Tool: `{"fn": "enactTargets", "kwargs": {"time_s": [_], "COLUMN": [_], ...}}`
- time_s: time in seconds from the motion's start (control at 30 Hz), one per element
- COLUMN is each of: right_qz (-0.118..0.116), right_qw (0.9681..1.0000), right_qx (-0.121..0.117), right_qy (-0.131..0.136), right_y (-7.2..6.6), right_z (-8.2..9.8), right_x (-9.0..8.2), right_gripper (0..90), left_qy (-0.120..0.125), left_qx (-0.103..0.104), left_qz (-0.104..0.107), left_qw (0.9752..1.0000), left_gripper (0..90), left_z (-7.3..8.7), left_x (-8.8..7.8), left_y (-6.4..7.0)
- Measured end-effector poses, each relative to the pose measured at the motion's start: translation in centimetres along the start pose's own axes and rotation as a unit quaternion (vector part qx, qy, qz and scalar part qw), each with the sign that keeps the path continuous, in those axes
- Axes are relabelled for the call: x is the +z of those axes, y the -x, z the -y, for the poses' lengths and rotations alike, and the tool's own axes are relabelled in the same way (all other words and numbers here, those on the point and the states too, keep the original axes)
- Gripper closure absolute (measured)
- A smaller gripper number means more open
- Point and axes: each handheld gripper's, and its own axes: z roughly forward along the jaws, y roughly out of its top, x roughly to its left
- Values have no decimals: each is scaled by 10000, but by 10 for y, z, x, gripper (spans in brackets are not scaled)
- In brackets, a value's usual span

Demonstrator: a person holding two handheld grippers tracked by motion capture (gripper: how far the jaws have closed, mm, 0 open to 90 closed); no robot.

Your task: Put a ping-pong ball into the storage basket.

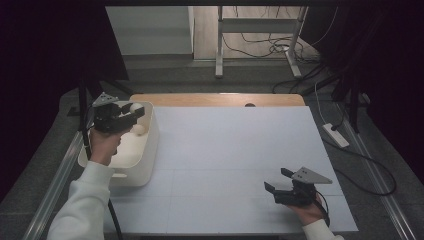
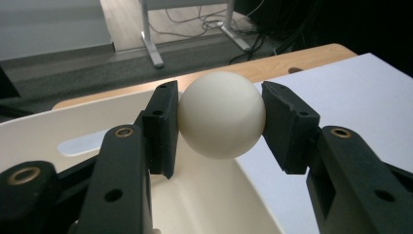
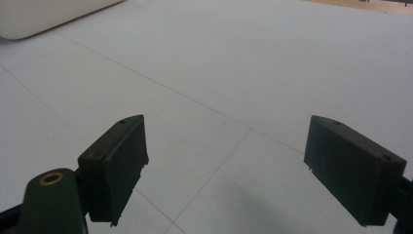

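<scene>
Ball point(image 2: 221, 114) held in left tool point(image 2: 221, 122), clamped between the two black pads, one pressing on each side at about mid-height. Appearance: smooth, matte, cream-white sphere, no markings or seams visible on the facing side; soft shading on its underside. Colour close to that of the white bin point(image 1: 150, 145) beneath it. In the high view the ball point(image 1: 135, 107) sits at the tip of the left tool point(image 1: 134, 111), above the bin's open top near its far rim, clear of the bin floor. Second ball point(image 1: 138, 129) of the same pale colour lies inside the bin, below and just beside the held one. Bin stands at the left edge of the white surface point(image 1: 235, 150); rounded corners, plain walls. Right tool point(image 1: 276, 181) near the front right of the surface, well apart from the bin, jaws spread wide with nothing between them; right gripper view shows bare white sheet with faint seam lines between its pads.
</scene>
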Motion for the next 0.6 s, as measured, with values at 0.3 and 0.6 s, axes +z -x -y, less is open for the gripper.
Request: {"fn": "enactTargets", "kwargs": {"time_s": [0.3, 0.6], "right_qz": [-6, -8], "right_qw": [10000, 10000], "right_qx": [-3, -9], "right_qy": [3, 5], "right_y": [0, 0], "right_z": [0, 0], "right_x": [1, 1], "right_gripper": [157, 157], "left_qy": [-105, -340], "left_qx": [-61, -106], "left_qz": [-84, -116], "left_qw": [9999, 9993], "left_gripper": [509, 508], "left_z": [3, 5], "left_x": [3, 11], "left_y": [-6, -10]}}
